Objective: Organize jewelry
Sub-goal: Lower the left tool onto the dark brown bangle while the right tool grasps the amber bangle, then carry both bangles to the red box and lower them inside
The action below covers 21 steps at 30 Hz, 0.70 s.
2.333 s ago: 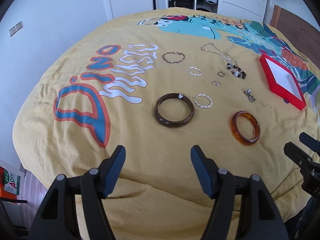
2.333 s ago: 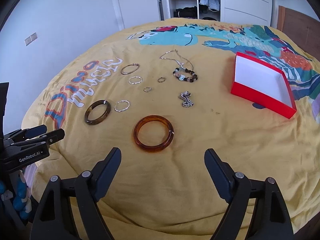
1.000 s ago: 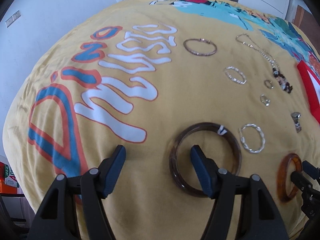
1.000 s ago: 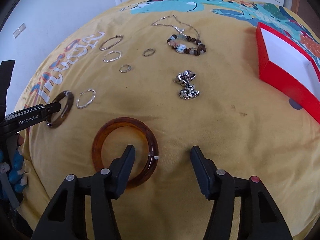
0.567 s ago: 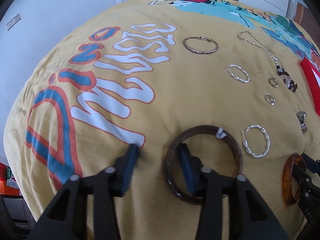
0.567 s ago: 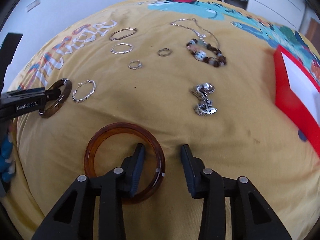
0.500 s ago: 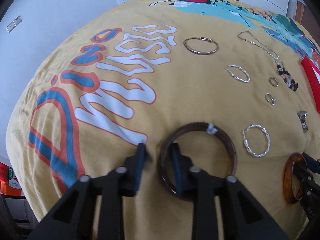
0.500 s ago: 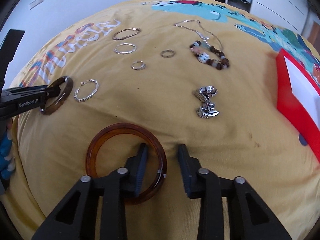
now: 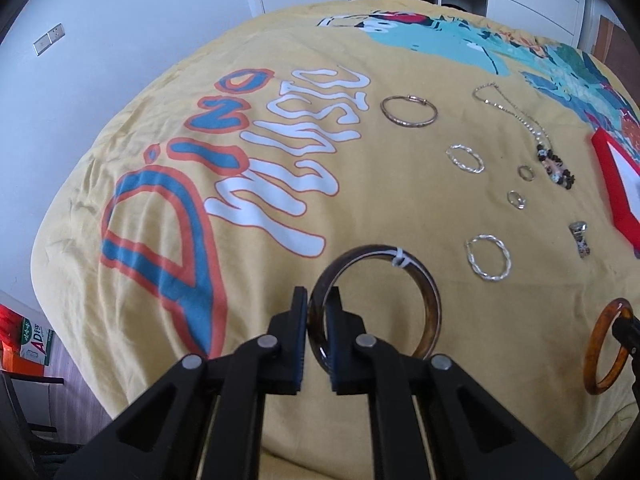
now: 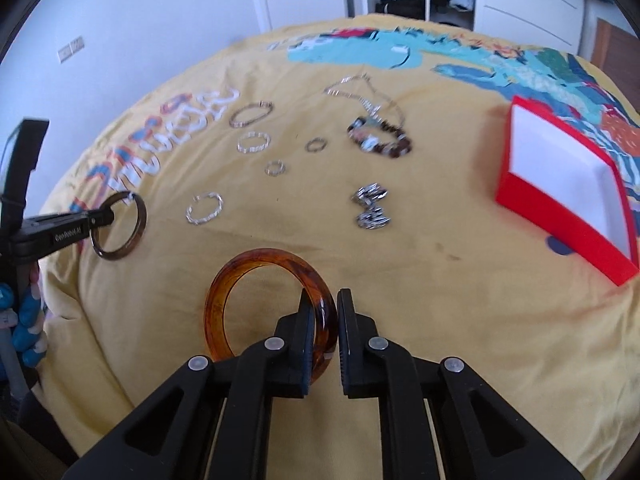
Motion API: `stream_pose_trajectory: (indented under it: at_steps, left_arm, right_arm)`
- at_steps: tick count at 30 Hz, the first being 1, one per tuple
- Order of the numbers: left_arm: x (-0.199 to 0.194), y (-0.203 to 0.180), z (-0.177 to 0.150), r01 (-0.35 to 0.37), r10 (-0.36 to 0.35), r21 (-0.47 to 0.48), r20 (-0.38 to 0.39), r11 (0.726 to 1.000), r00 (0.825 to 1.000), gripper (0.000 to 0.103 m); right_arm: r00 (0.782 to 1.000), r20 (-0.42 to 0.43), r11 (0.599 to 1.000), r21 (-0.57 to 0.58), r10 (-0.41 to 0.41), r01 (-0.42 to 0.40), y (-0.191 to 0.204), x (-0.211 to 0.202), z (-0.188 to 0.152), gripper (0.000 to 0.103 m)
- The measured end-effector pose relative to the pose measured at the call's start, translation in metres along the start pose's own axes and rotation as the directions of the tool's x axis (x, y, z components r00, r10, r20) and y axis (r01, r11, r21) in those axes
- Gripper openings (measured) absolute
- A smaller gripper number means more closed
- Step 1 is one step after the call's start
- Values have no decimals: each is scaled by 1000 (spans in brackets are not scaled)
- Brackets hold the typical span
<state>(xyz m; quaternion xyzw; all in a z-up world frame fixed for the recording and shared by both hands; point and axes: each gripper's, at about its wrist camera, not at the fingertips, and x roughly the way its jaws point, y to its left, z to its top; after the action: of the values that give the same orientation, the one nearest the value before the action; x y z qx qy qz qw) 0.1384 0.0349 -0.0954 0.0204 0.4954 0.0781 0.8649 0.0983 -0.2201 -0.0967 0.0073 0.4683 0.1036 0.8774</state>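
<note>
My left gripper (image 9: 317, 300) is shut on the left rim of a dark brown bangle (image 9: 428, 300) and holds it above the yellow bedspread; it also shows in the right wrist view (image 10: 136, 224). My right gripper (image 10: 325, 300) is shut on the right rim of an amber bangle (image 10: 224, 292), lifted and tilted; this bangle also shows in the left wrist view (image 9: 600, 344). A red box with a white inside (image 10: 560, 184) lies open at the right.
On the bedspread lie a twisted silver hoop (image 9: 488, 258), a second silver hoop (image 9: 465, 159), a thin gold bangle (image 9: 409, 111), two small rings (image 9: 517, 199), a silver clip (image 10: 370, 206) and a beaded necklace (image 10: 378, 136). The bed edge falls away at the left.
Both grippers closed fully on their bangles and lifted them off the bedspread, pulling back and up. The right view swung so the red box shows whole.
</note>
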Motion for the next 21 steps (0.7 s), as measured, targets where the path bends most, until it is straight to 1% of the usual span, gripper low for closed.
stream_pose_trajectory:
  at_steps: [4,6,9,11,15,17,19,20,21]
  left_arm:
    - [-20,-5,-3,1,-2,17,25,1000,1000,8]
    - [-33,-12,-2,12,-13,35,40,999,999,8]
    - [-52,-30,4,52,-56,69,58,996,997,8]
    - [-61,-46,9,83,-90,93,67,992,994,8]
    - [-77,-98,29,168,-180,155,69,974,981,8]
    - [-82,-127,44,218,-232,178,62,960,971,8]
    - [-86,-165,60,260,-280,216,64,941,958,8]
    - [-86,-180,67,275,-297,232,64,933,953,8]
    - [-87,-204,77,289,-316,258,68,922,946,8]
  right_arm:
    - [999,47,1000,31,0,-1,-8,-26,-3,10]
    - [998,67,999,38,-7,4,-10,-36,-3,10]
    - [995,102,998,57,-25,19,-22,-55,-5,10]
    - [991,124,996,78,-50,40,-38,-68,-4,10]
    - [982,153,989,112,-111,94,-77,-86,4,10]
    - [975,162,981,144,-150,127,-110,-94,12,11]
    - [969,167,974,164,-182,154,-134,-98,19,10]
    - [963,169,969,172,-208,179,-153,-100,27,10]
    - [960,170,966,175,-221,191,-163,-101,30,11]
